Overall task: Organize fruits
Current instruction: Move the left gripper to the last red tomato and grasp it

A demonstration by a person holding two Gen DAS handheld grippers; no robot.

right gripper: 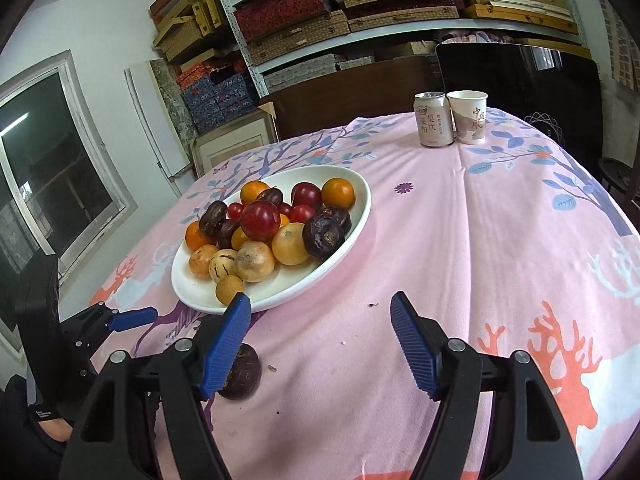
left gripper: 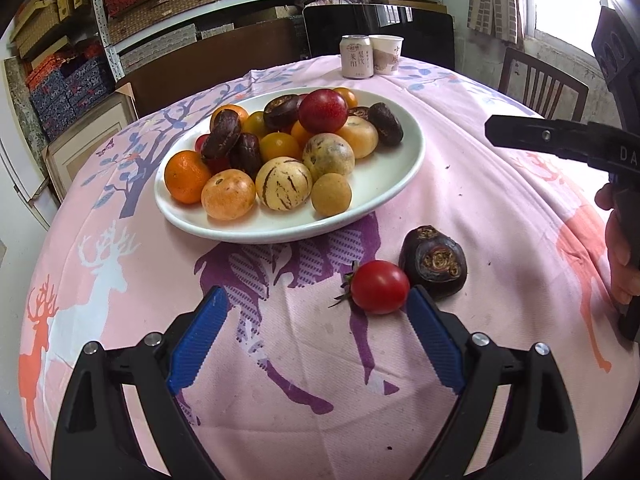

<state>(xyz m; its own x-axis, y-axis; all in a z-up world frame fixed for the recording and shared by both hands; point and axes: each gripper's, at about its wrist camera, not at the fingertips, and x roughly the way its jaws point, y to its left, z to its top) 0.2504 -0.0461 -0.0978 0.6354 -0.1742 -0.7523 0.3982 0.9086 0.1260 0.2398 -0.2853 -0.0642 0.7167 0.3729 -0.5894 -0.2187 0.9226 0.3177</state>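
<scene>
Left wrist: left claw [left gripper: 316,314] spread, cherry tomato [left gripper: 379,287] beside right pad (touching? unclear).

Home storeroom: box-stacked shelves [right gripper: 360,20] behind a cloth-covered table [right gripper: 480,240].

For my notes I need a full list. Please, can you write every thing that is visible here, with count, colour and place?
plate: one, white, centre of table, heaped with mixed fruit
cherry tomato: one, red, on cloth beside left gripper's right finger
water chestnut: one, dark purple, behind tomato
can: one, pale, far edge
paper cup: one, white, right of can
tablecloth: one, pink, deer print
left gripper: blue pads, open
right gripper: blue pads, open
</scene>
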